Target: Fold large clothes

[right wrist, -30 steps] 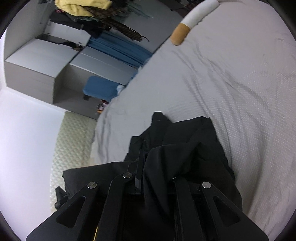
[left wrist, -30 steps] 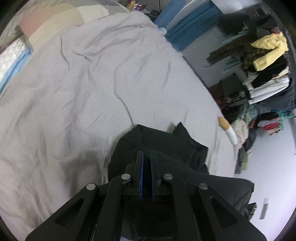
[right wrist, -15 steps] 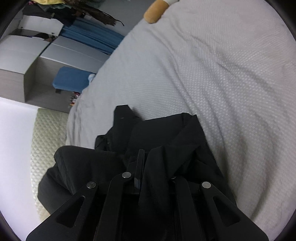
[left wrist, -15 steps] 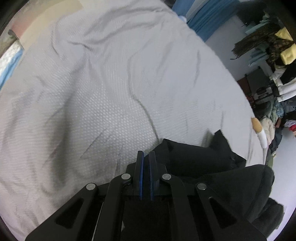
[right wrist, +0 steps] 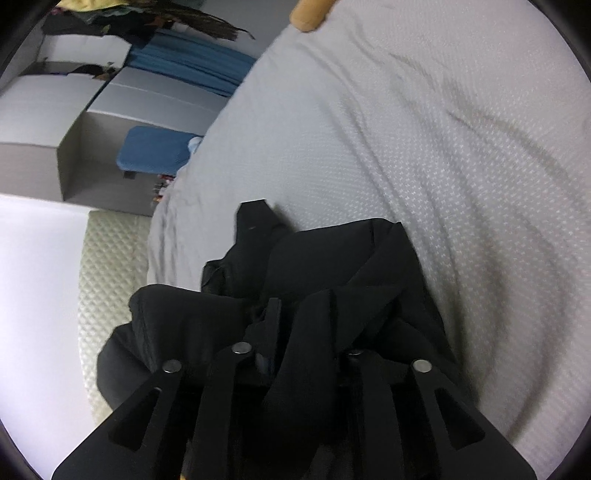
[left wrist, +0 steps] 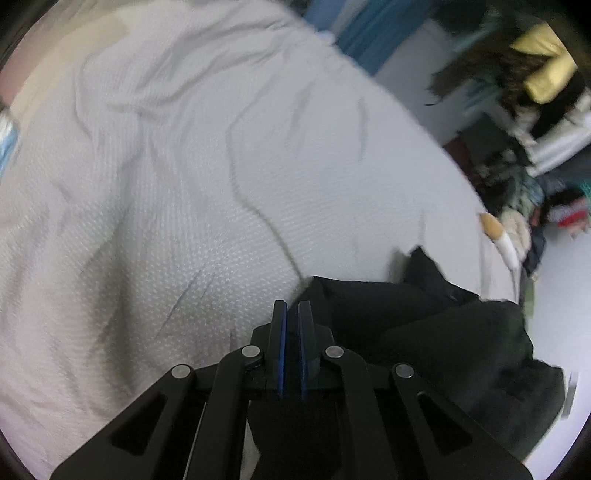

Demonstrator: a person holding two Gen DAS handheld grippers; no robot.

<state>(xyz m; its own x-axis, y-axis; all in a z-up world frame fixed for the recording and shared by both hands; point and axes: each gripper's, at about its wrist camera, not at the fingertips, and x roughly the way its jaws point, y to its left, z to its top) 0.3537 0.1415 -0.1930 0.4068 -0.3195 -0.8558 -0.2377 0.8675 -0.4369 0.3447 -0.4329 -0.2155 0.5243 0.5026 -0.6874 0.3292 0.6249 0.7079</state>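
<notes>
A black garment lies bunched near the edge of a bed covered with a grey textured sheet. In the left wrist view my left gripper is shut, its blue pads nearly together at the garment's left edge, with black cloth beneath the fingers. In the right wrist view my right gripper is shut on a fold of the black garment, which drapes over and hides its right finger. The rest of the garment spreads ahead onto the grey sheet.
A cream and white tube-shaped object lies at the bed's far edge; it also shows in the right wrist view. Piled clothes and blue fabric stand beyond the bed. A quilted mattress side shows at left.
Both grippers have moved with the garment across the bed, dragging it along. The left view has swung so the garment sits more to the right. Both grippers stay shut.
</notes>
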